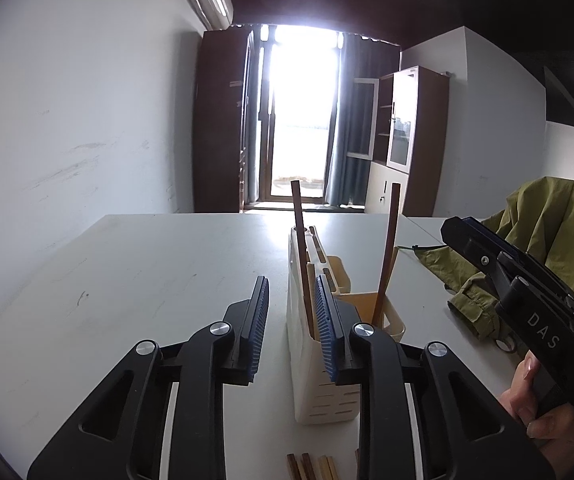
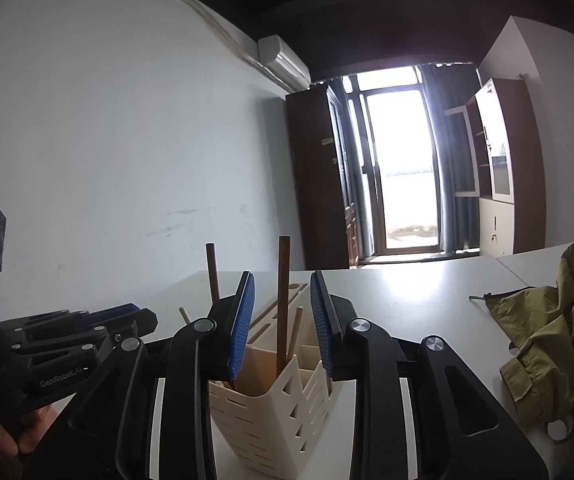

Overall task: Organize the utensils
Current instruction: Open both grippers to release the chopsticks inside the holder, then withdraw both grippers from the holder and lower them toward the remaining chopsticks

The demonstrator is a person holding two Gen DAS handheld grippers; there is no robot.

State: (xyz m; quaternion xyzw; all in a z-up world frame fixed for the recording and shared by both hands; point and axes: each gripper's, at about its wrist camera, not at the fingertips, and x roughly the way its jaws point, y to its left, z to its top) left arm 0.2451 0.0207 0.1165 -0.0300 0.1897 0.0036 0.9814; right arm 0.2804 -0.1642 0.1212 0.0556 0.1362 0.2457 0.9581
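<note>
A cream slotted utensil holder [image 1: 319, 384] stands on the white table [image 1: 147, 280]. Two dark brown chopsticks [image 1: 300, 240] [image 1: 389, 248] stand upright in it. My left gripper [image 1: 293, 280] is open just before the holder; the left chopstick stands close beside its right pad [image 1: 325, 320], not pinched. In the right wrist view my right gripper [image 2: 282, 280] is open over the holder [image 2: 263, 412], with a dark chopstick [image 2: 283, 300] standing free between its pads. A second dark chopstick [image 2: 212, 272] and two pale sticks [image 2: 297, 328] also rise from the holder.
Several loose chopsticks [image 1: 311, 468] lie on the table at the near edge. An olive green jacket [image 1: 547, 220] is heaped on the right side. A hand [image 1: 527, 396] holds the right gripper [image 1: 457, 236]. The left gripper [image 2: 139, 316] shows at left.
</note>
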